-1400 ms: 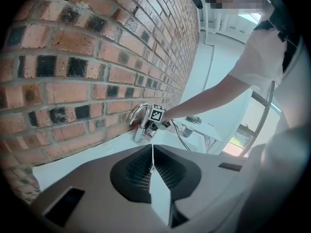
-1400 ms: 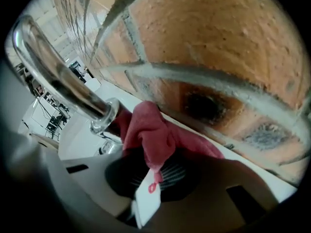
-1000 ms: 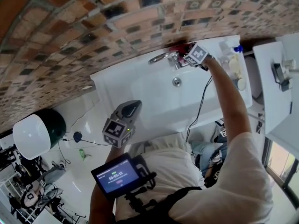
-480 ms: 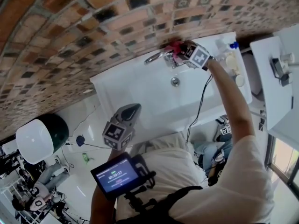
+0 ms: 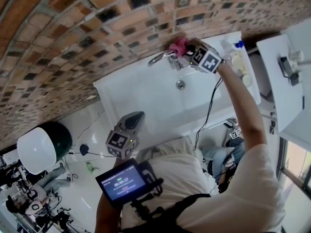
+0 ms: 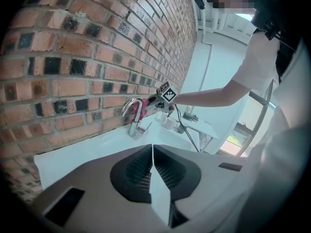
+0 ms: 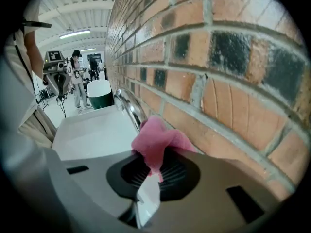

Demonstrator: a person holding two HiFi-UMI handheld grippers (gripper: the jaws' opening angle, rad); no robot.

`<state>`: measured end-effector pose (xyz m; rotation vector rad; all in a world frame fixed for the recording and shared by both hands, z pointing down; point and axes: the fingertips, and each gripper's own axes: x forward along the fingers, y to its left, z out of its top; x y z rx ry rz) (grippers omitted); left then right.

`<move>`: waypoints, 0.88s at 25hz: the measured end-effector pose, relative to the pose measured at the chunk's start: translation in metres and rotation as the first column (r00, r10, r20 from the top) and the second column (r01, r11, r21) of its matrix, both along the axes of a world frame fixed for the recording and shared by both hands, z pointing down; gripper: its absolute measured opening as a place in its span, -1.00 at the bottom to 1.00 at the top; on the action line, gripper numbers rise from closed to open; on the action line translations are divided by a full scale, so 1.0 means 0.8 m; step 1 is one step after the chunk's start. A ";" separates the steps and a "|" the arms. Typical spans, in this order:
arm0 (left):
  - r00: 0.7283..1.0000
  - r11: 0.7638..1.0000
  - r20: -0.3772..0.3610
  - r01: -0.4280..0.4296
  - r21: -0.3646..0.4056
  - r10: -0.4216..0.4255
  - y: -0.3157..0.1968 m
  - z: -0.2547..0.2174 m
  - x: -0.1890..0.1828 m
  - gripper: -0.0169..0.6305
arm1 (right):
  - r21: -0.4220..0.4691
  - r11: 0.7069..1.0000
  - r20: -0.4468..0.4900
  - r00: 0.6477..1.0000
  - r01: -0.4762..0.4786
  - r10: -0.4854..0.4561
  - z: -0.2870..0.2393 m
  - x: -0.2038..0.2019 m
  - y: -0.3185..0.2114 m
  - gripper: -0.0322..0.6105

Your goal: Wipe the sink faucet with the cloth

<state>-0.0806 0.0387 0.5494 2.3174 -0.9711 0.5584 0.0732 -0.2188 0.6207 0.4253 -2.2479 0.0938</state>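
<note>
A chrome curved faucet [image 5: 160, 57] rises at the back of the white sink [image 5: 146, 96], against the brick wall. My right gripper [image 5: 187, 50] is shut on a pink cloth [image 5: 179, 46] and holds it against the top of the faucet near its base. In the right gripper view the pink cloth [image 7: 156, 141] bunches between the jaws, with the faucet [image 7: 130, 108] just ahead. My left gripper [image 5: 131, 125] hangs shut and empty in front of the sink, well away from the faucet [image 6: 132, 111]. The pink cloth [image 6: 141, 108] shows there too.
The brick wall [image 5: 97, 28] stands right behind the faucet. Bottles and small items [image 5: 239, 64] sit at the sink's right end. A white cabinet [image 5: 286, 81] is further right. A green and white tub [image 5: 41, 147] stands on the floor at left. A cable [image 5: 209, 106] hangs from my right gripper.
My right gripper has moved the pink cloth up and left along the faucet, towards the wall. The left gripper has stayed low in front of the sink.
</note>
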 end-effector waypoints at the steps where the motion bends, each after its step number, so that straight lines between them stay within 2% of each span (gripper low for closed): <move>1: 1.000 1.000 0.000 -0.001 0.000 0.001 0.002 0.001 0.000 -0.97 | 0.008 1.000 0.008 1.000 -0.008 0.008 -0.008 -0.001 0.001 -0.75; 6: 1.000 1.000 -0.012 -0.003 0.006 0.003 0.006 0.001 0.002 -0.97 | 0.048 0.997 0.073 0.996 -0.055 0.052 -0.056 -0.017 0.010 -0.75; 9: 1.000 1.000 -0.014 -0.004 0.003 0.004 0.006 -0.001 0.002 -0.97 | 0.067 0.996 0.122 0.991 -0.054 0.045 -0.085 -0.037 0.015 -0.75; 18: 1.000 1.000 -0.016 -0.010 0.022 0.010 0.008 -0.011 -0.002 -0.97 | 0.065 0.996 0.111 0.993 -0.052 0.045 -0.103 -0.063 0.027 -0.75; 22: 1.000 1.000 -0.023 -0.006 0.023 0.006 0.010 -0.010 -0.005 -0.97 | 0.060 0.998 0.102 0.995 -0.023 0.017 -0.108 -0.076 0.042 -0.75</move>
